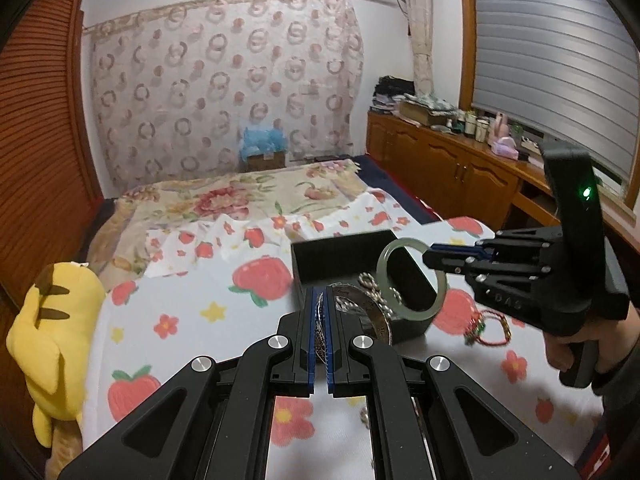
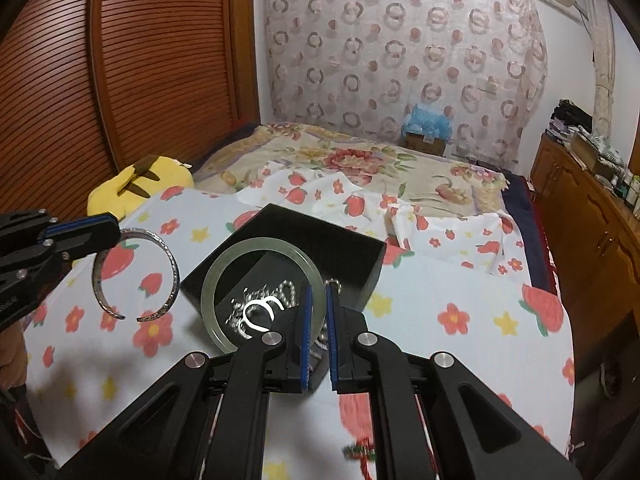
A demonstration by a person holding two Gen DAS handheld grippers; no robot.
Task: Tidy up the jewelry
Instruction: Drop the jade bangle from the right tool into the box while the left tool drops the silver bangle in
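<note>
Jewelry appears in two held pieces and a boxed heap. Legible writing is scarce: embossed letters on the right gripper's [image 1: 430,258] black body are too faint to read with confidence, and an engraved silver disc [image 1: 360,308] in the box bears script too small to make out. The right gripper, seen from the left wrist view with a green light lit on its upright handle, has its jaws closed on the rim of a pale green jade bangle [image 2: 260,292], which hangs edge-gripped just beyond and left of its fingertips, above the open black box [image 2: 320,240]. The left gripper [image 1: 320,320] has its blue-padded jaws pinched nearly together on an open silver cuff bracelet [image 2: 136,276]; from the right wrist view the cuff dangles below the tips, gap downward, clear of the strawberry-print sheet [image 2: 440,292]. Inside the box, directly ahead of both grippers, lie silver chains [image 2: 260,304]. A red-and-green braided bracelet [image 1: 486,328] rests on the sheet beneath the right gripper, just beside the box. A hand [image 1: 568,350] wraps the right gripper's handle from below; both tools tilt downward, converging over the box. A yellow plush toy [image 1: 48,332] lies well to the left gripper's left.
</note>
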